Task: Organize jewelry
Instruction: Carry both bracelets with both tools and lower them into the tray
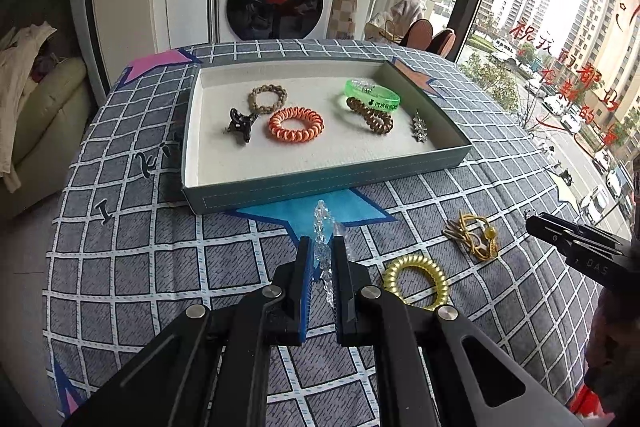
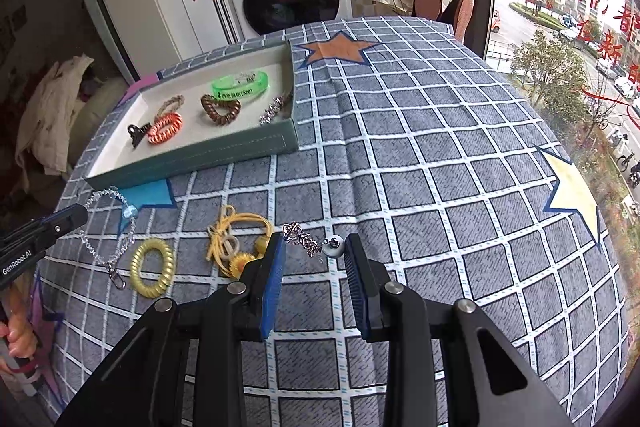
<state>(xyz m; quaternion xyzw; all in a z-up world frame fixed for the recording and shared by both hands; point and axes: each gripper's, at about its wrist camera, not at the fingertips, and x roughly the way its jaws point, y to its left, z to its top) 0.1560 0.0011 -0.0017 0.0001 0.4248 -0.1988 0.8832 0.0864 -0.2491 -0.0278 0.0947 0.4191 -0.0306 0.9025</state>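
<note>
Left gripper (image 1: 323, 247): I am gripping the clear bead bracelet (image 1: 325, 227) between the blue pads, jaws clenched on it; in the right wrist view the strand is hanging in a loop below the tip, its clasp end trailing near the cloth.

Right gripper (image 2: 314, 247): I am seeing the silver drop earring (image 2: 310, 242) spanning the gap between the fingers, one end at the left pad, the round end near the right pad. Whether the pads are actually pinching it I cannot tell; the jaws are standing partly closed around it.

Tray (image 1: 320, 183): it is sitting farther up the checked tablecloth (image 2: 400, 147), already holding an orange coil tie (image 1: 296, 124), a green bangle (image 1: 372, 92), a brown coil (image 1: 370, 117), a braided ring (image 1: 267, 98), a black claw clip (image 1: 241, 125) and a silver piece (image 1: 419, 127).

Key relation: the tray is lying straight ahead of my left tool, its long side facing me and its near wall just past the bracelet's far end. From my right tool it is lying ahead and well to the left, so I judge the left hand is the nearer one.

Bracelet axis: the strand is running along the fingers' line, toward the tray.

Waiting on cloth: a gold coil tie (image 1: 416, 283) and a yellow cord knot (image 1: 474, 237) are lying between the two tools.
</note>
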